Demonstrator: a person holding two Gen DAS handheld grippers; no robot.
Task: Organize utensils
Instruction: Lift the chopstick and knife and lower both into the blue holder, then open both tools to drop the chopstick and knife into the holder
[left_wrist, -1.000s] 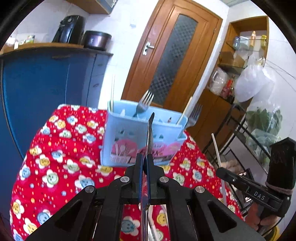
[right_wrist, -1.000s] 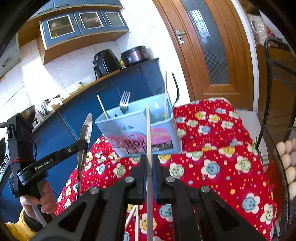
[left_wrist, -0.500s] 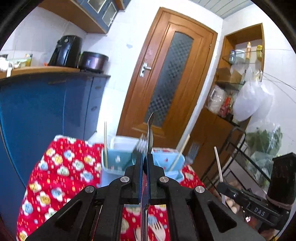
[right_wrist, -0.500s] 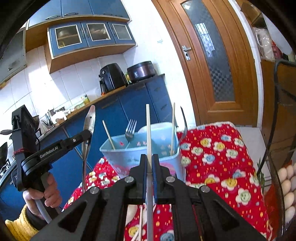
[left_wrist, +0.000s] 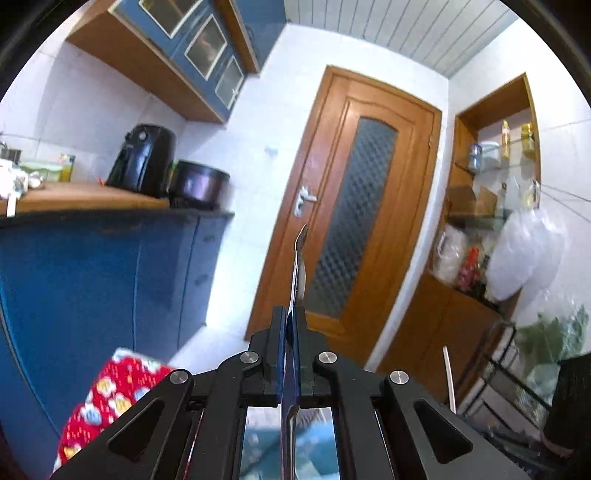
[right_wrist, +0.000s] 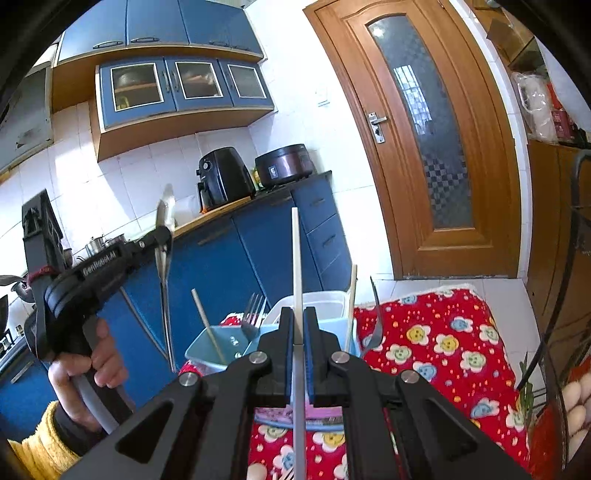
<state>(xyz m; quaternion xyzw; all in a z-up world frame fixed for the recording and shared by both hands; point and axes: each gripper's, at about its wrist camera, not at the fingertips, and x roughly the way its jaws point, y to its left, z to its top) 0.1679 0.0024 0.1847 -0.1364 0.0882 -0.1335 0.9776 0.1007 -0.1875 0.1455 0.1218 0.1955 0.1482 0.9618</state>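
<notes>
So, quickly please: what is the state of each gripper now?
Left gripper: closed, holding a metal spoon.
Right gripper: closed, holding a white chopstick.

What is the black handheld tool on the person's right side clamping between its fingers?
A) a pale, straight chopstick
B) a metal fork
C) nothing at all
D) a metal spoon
A: in the right wrist view, the right gripper is shut on a pale, straight chopstick that sticks up past its fingers, above the light blue plastic utensil holder.
</notes>
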